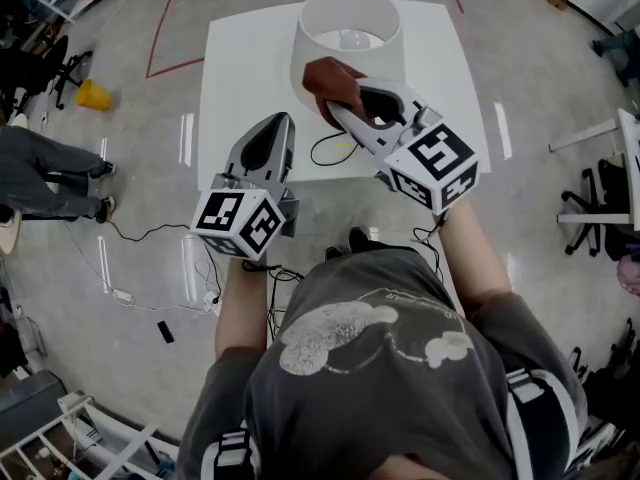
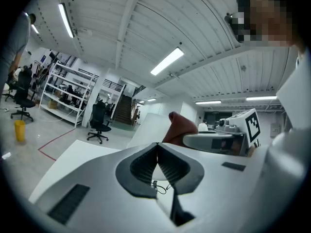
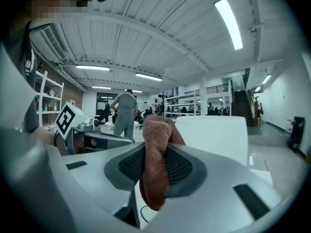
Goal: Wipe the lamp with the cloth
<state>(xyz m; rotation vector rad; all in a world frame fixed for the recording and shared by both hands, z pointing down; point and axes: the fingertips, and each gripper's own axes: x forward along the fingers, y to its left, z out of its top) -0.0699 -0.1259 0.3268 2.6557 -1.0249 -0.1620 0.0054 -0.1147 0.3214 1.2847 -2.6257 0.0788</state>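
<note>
A white lamp with a round shade point(image 1: 348, 46) stands at the far side of the white table point(image 1: 235, 78); its shade point(image 3: 216, 137) fills the middle right of the right gripper view. My right gripper point(image 1: 338, 108) is shut on a reddish-brown cloth point(image 1: 328, 80) point(image 3: 155, 159), and the cloth lies against the near side of the shade. My left gripper point(image 1: 282, 128) is shut with nothing in it, held over the table to the left of the lamp. From the left gripper view the cloth point(image 2: 181, 128) and the shade point(image 2: 154, 128) show ahead.
A black cable point(image 1: 330, 150) loops on the table in front of the lamp. A yellow cup point(image 1: 92, 95) stands on the floor at far left, near a person's legs point(image 1: 50, 168). Office chairs point(image 2: 98, 123) and shelving point(image 2: 63, 93) stand further off.
</note>
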